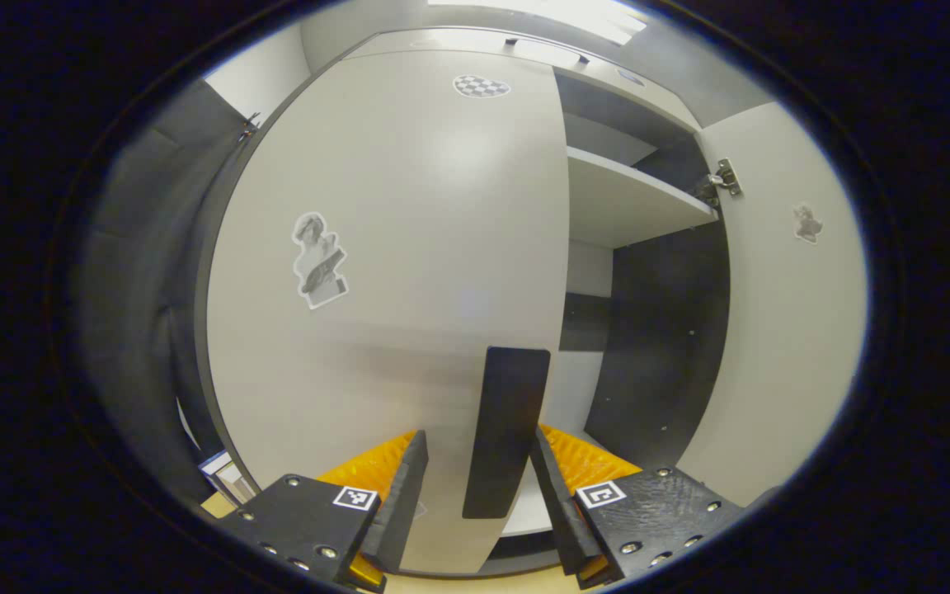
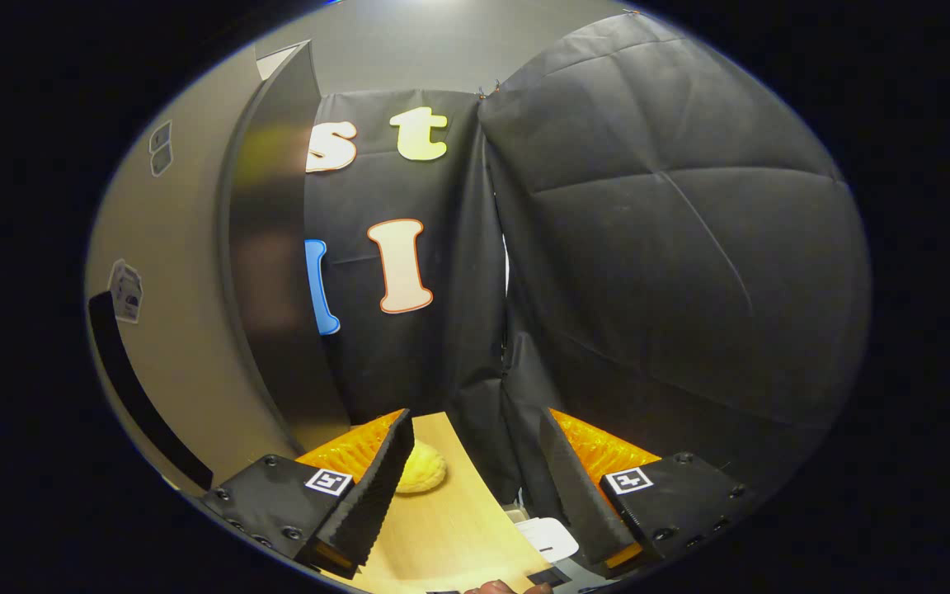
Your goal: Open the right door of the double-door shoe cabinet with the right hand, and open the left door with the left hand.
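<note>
A wooden counter [image 2: 442, 528] is stretching away at the bottom of the right gripper view. A small, rounded yellow object [image 2: 421, 472] is sitting on it near the far end, just beside the black cloth wall [image 2: 673, 247] that is hanging in creased folds behind it. A white, flat object [image 2: 549, 538] is lying at the counter's right edge; what it is cannot be told. In the left gripper view, black cloth [image 1: 141, 289] is hanging at the left side.

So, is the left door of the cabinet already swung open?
No, the left door lies closed, its dark handle between the open left tool.
</note>
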`<state>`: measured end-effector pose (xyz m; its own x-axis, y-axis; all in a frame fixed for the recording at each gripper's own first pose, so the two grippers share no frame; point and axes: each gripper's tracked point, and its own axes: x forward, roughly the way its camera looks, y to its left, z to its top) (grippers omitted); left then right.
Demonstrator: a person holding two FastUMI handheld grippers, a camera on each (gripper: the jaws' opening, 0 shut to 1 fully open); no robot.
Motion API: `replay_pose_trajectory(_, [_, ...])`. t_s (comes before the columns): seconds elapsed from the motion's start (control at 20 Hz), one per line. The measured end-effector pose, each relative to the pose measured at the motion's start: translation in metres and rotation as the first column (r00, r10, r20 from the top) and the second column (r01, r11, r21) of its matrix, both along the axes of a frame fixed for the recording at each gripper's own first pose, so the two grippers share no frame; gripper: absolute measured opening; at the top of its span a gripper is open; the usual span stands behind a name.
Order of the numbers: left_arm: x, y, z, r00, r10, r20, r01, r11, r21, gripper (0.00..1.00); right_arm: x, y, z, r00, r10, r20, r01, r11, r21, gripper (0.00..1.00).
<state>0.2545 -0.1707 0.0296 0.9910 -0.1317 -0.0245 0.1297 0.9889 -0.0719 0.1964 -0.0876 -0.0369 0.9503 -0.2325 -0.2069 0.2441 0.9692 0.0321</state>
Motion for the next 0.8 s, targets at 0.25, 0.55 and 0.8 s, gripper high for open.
replay_pose_trajectory(0.25, [0.001, -0.008, 0.003, 1.0, 0.004, 0.008, -0.004, 1.0, 0.004, 0.6, 0.004, 0.0, -0.007, 1.0, 0.015, -0.014, -0.014, 0.998, 0.054, 0.95])
replay_pose_trajectory(0.55, [0.0, -0.009, -0.002, 0.999, 0.027, -0.027, -0.026, 0.999, 0.036, 0.22, 0.012, 0.006, -0.009, 0.997, 0.066, -0.027, -0.065, 0.997, 0.052, 0.95])
replay_pose_trajectory(0.8, [-0.002, -0.008, -0.003, 0.999, 0.041, -0.03, -0.04, 0.998, 0.044, 0.17, 0.017, 0.019, -0.002, 0.996, 0.091, 0.003, -0.09, 0.989, 0.115, 0.92])
